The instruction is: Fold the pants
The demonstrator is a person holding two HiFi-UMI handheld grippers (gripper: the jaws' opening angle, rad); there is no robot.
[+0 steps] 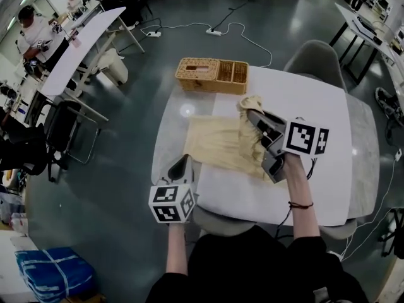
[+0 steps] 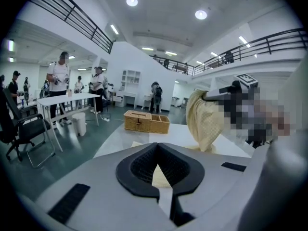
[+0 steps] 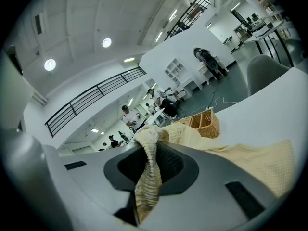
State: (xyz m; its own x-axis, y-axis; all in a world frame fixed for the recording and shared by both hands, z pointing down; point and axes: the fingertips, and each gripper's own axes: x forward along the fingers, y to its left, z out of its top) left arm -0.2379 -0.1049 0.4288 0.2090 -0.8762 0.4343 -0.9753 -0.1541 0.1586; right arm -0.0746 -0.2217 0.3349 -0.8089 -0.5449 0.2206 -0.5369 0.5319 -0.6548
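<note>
Right gripper (image 1: 254, 116) is clamped on a bunched edge of the pants (image 1: 214, 141), which it holds above the table (image 1: 303, 93); the striped cloth fills its jaws and drapes down towards the camera. Its forearm (image 1: 302, 216) reaches forward over the near edge, and the tool is tipped slightly down. Left gripper (image 1: 184, 161) points at the near left corner of the pants, where its jaws are closed to a slit with a sliver of pale cloth in it. The pants otherwise lie flat, near a basket (image 1: 211, 74).
</note>
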